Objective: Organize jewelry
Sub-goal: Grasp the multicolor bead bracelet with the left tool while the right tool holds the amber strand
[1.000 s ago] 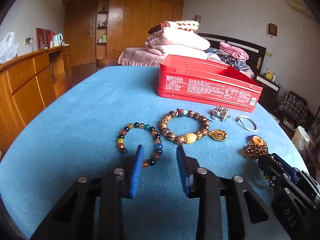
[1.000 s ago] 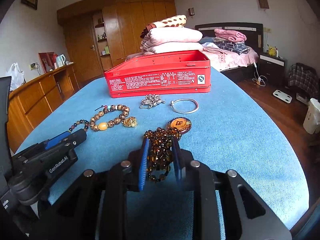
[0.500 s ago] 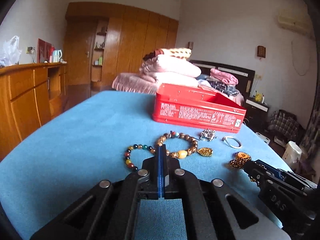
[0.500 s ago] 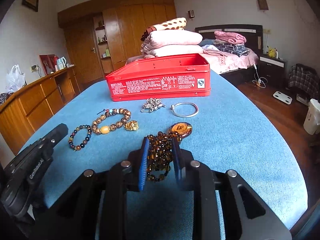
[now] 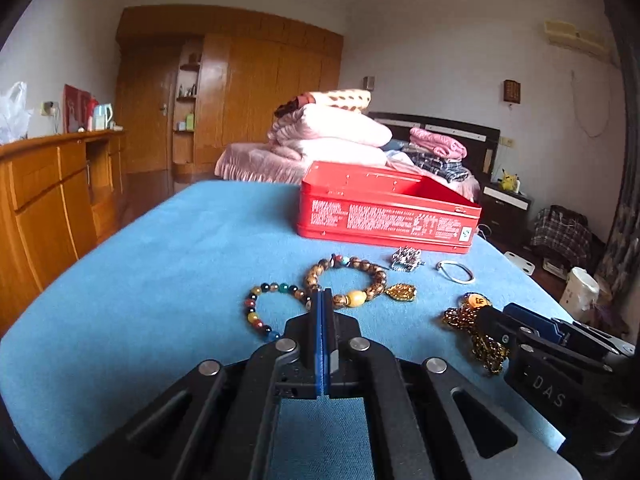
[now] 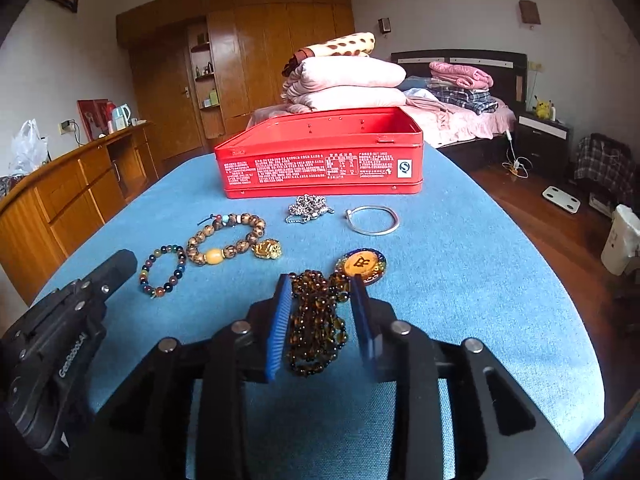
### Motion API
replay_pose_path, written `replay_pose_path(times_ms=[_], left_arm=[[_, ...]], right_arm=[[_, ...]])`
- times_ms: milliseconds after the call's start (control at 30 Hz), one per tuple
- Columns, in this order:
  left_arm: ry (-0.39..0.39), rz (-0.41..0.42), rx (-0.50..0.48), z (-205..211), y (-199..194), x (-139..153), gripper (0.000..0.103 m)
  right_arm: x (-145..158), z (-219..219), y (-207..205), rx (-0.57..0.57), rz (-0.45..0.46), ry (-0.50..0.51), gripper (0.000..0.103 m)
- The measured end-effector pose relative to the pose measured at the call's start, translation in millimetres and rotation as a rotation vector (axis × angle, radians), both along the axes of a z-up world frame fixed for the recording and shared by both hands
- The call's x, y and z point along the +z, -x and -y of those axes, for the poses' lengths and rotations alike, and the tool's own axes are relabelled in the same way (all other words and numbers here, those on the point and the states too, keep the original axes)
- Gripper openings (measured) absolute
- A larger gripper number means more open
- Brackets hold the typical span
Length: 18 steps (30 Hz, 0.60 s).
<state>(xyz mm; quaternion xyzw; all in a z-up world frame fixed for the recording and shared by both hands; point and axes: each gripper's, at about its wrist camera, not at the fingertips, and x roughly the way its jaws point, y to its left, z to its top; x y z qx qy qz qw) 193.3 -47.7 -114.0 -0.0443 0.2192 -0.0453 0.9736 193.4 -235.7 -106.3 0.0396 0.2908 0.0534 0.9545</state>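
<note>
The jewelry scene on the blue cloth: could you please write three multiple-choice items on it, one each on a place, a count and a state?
1. Where does the silver bangle lie?
A. inside the red tin
B. on the blue cloth in front of the red tin
C. between the left gripper's fingers

2. How many round bead bracelets lie left of the gold charm?
A. two
B. four
C. none

3. How is the left gripper set?
A. wide open
B. shut with nothing in it
C. clamped on the bangle

Key: 1 B, the bangle rests on the blue cloth before the red tin. 2 A, a multicoloured bracelet and a brown bracelet lie left of the gold charm. 3 B, its blue pads meet.
</note>
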Motion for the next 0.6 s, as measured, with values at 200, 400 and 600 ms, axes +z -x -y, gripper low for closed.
replay_pose_path(times_ms=[200, 400, 600], left_arm=[[0.006, -0.133, -0.001, 11, -29, -10, 0.011], [-0.069, -0.209, 0.034, 20, -38, -19, 0.008], [-0.002, -0.177, 0.013, 9, -29, -18, 0.006]], right_arm=[[-5, 2, -2, 0.005, -0.004, -0.009, 0.031], [-8, 6, -2, 0.005, -0.003, -0.021, 0.031], [-6, 9, -1, 0.003, 0.000, -0.021, 0.031]])
